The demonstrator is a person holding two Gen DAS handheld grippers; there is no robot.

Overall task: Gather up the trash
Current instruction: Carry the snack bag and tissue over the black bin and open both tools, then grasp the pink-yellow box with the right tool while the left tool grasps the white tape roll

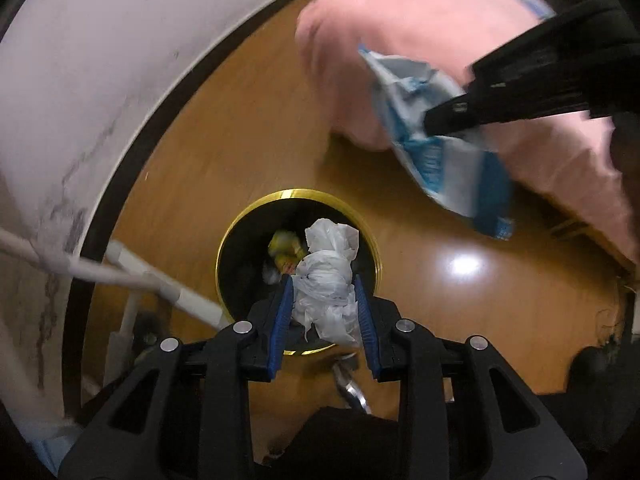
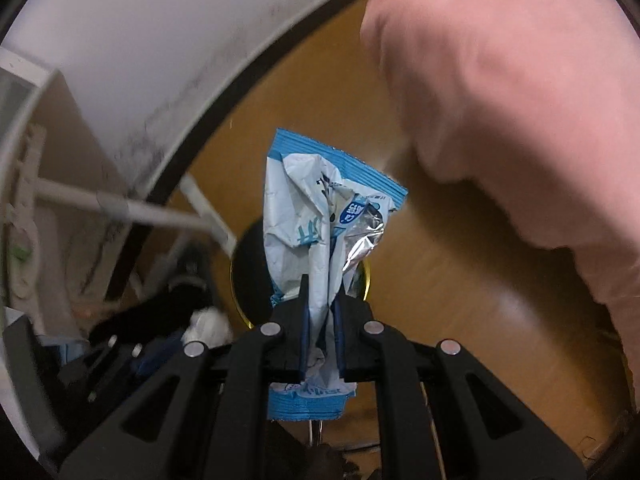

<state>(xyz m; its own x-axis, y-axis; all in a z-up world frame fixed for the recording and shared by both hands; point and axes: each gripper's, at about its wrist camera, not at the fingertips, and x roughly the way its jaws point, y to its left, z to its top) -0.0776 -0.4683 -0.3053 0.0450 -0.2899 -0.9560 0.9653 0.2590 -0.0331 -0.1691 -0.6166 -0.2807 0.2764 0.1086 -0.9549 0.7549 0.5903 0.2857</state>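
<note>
My left gripper is shut on a crumpled white plastic bag and holds it right over the mouth of a black bin with a gold rim. Yellow trash lies inside the bin. My right gripper is shut on a crumpled blue and white snack wrapper, above and short of the bin. In the left wrist view the right gripper shows at the upper right with the wrapper hanging from it.
The bin stands on a shiny wooden floor. A pink cushion or blanket lies at the upper right. A white wall with a dark baseboard runs along the left, with a white rack frame near the bin.
</note>
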